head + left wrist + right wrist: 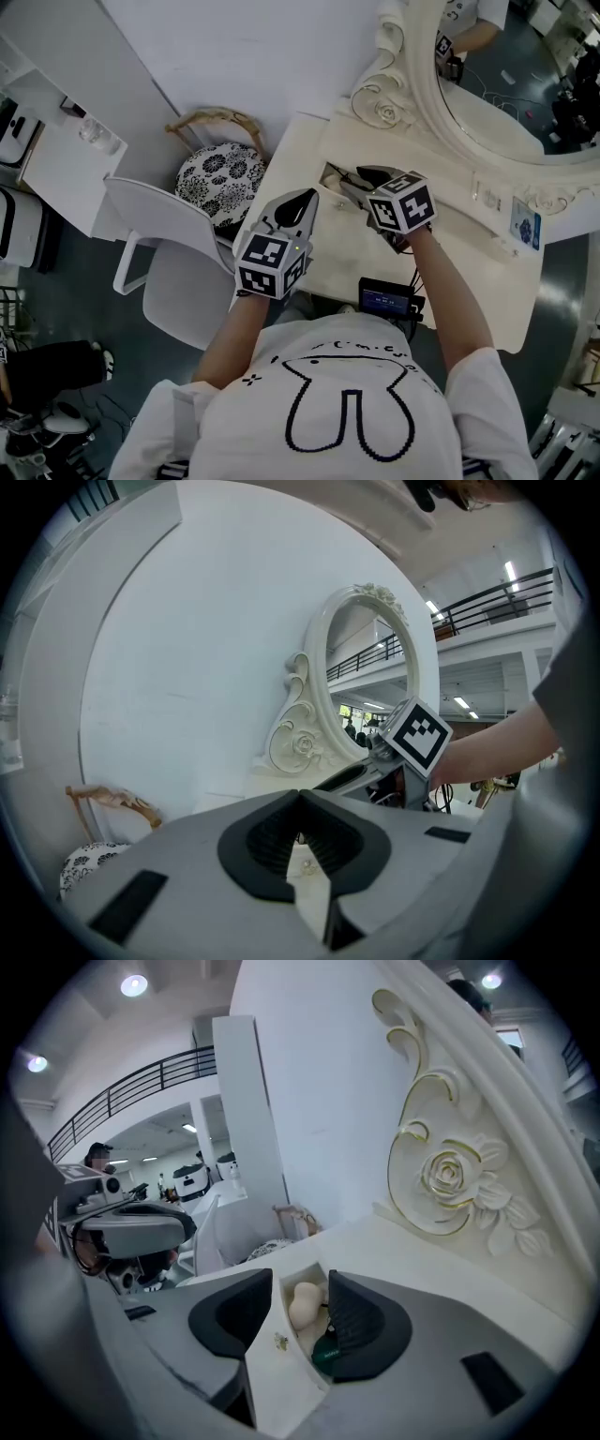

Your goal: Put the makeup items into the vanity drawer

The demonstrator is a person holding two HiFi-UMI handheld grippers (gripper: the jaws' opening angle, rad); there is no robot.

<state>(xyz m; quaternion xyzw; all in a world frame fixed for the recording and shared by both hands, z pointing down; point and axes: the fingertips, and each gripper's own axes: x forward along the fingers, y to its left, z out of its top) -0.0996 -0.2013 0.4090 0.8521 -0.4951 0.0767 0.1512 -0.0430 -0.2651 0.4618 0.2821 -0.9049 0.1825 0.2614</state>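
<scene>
The cream vanity table [469, 253] has a small drawer [334, 174] standing open at its left end. In the right gripper view the drawer [281, 1372] holds a beige makeup sponge [305, 1304] and a dark green item [328, 1354]; a small knob sits on its front. My right gripper [300, 1279] hangs just above the drawer, jaws open and holding nothing. From the head view the right gripper [353, 184] points at the drawer. My left gripper [307, 196] hovers left of the drawer, off the table edge. Its tips [300, 795] meet, shut on nothing.
An ornate oval mirror [487, 103] rises behind the table. A white chair [155, 248] and a stool with a floral cushion [220, 178] stand to the left of the vanity. A small black device with a lit screen [386, 298] sits at the table's near edge.
</scene>
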